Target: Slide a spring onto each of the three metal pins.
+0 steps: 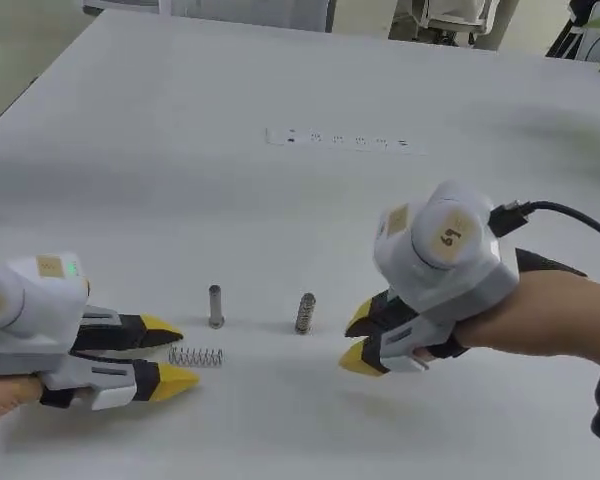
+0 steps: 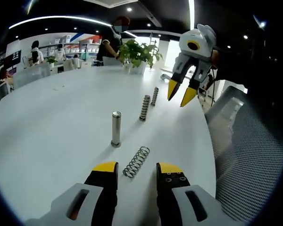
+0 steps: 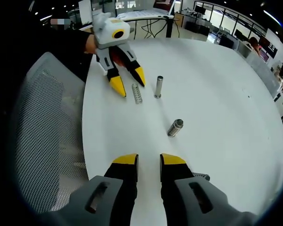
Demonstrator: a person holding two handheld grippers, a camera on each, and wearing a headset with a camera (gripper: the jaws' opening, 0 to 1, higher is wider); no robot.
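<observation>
Left gripper (image 1: 173,355) low at the near left edge of the white table (image 1: 280,80), lying almost level, tips pointing toward the pins; jaws moderately apart, gripping nothing; right gripper (image 1: 358,340) held by a hand (image 1: 550,315) coming in from the right, angled down, tips just above the table; jaws part-open, empty; black cable (image 1: 570,212) runs off its back

Writing: sticker on top of the right gripper reads "69" (image 1: 450,236); the left one's sticker is cut off, can't read it

Count from the left gripper view: 3 upright metal pins in a row; 1 bare pin (image 2: 116,129) nearest, then 2 already wearing springs, sprung pin (image 2: 145,108) and far sprung pin (image 2: 154,96); 1 loose spring (image 2: 136,162) lying flat on the table just ahead of the left gripper's tips, in line with the gap, just beside the bare pin; 3 springs total; right gripper hovers near the far sprung pin
</observation>
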